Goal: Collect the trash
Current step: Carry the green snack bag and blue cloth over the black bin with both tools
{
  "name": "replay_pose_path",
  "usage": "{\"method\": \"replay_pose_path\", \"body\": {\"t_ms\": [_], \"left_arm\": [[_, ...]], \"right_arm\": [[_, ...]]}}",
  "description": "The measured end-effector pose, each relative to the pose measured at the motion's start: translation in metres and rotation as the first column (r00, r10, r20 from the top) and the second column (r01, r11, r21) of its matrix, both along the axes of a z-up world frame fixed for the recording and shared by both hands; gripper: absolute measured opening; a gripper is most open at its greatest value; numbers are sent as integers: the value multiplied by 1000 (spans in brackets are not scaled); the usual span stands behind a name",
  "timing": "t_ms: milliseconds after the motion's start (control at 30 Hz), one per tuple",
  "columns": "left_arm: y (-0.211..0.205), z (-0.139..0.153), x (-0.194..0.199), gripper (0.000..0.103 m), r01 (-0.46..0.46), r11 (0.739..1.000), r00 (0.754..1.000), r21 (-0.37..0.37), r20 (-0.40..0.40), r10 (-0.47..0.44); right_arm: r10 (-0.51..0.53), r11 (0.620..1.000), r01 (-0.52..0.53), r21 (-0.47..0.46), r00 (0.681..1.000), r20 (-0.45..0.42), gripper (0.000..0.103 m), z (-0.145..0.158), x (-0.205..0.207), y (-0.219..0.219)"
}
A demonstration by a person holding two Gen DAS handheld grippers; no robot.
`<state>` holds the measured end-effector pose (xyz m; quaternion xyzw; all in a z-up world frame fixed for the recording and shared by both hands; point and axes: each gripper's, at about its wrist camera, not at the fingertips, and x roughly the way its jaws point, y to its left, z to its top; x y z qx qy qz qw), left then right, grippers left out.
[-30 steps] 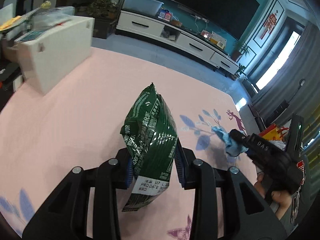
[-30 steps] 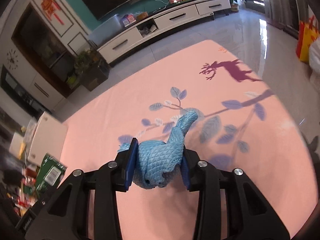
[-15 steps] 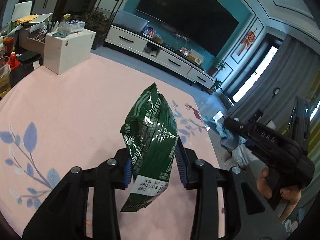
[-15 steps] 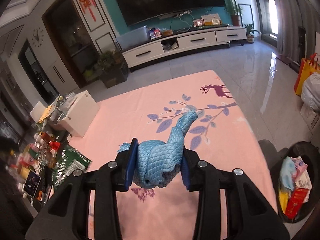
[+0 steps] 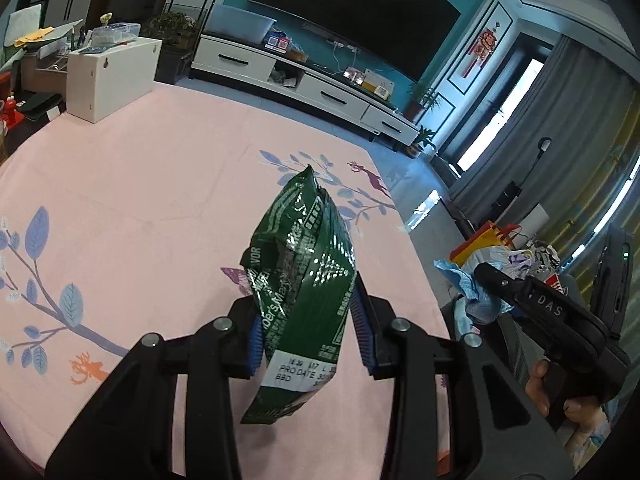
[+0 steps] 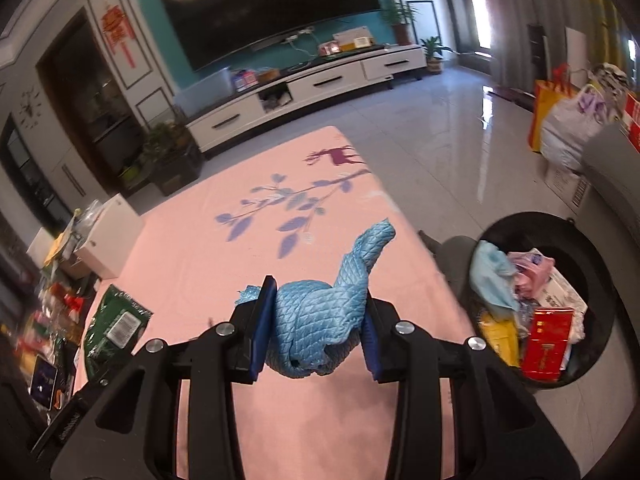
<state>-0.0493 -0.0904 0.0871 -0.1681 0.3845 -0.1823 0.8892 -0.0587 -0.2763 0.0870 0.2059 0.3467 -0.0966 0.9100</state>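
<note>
My left gripper (image 5: pixel 306 330) is shut on a green snack bag (image 5: pixel 302 276) and holds it upright above the pink tablecloth (image 5: pixel 140 184). The same bag also shows at the lower left of the right wrist view (image 6: pixel 114 326). My right gripper (image 6: pixel 316 334) is shut on a crumpled blue cloth (image 6: pixel 326 320), above the table near its right edge. The right gripper with the cloth (image 5: pixel 466 292) also shows at the right of the left wrist view. A black trash bin (image 6: pixel 560 256) holding several pieces of trash stands on the floor to the right of the table.
A white box (image 5: pixel 110 70) stands at the table's far left corner, with clutter beside it. A chair back (image 6: pixel 450 252) sits between table and bin. Bags (image 6: pixel 572 120) stand on the tiled floor at the right. A TV cabinet (image 6: pixel 304 92) runs along the far wall.
Both grippers have lifted and swung right with their loads. The trash bin has come nearer and larger in the right wrist view. The right gripper has moved past the table's edge.
</note>
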Motion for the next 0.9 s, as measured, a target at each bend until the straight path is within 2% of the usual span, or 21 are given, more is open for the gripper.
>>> {"method": "replay_pose_path", "body": {"t_ms": [200, 500, 667, 900], "left_arm": [[-11, 7, -8, 39, 15, 999, 999, 29, 29, -16], [-44, 22, -20, 39, 115, 993, 990, 30, 77, -117], [-74, 25, -25, 40, 196, 979, 976, 47, 88, -200], [-132, 30, -33, 40, 321, 943, 936, 89, 120, -330]], "right_arm": [[-86, 996, 86, 13, 996, 37, 39, 4, -18, -30], [-162, 987, 159, 37, 983, 88, 39, 15, -47, -59], [-214, 976, 210, 50, 970, 112, 39, 18, -61, -74], [-294, 954, 284, 97, 950, 106, 39, 10, -75, -105]]}}
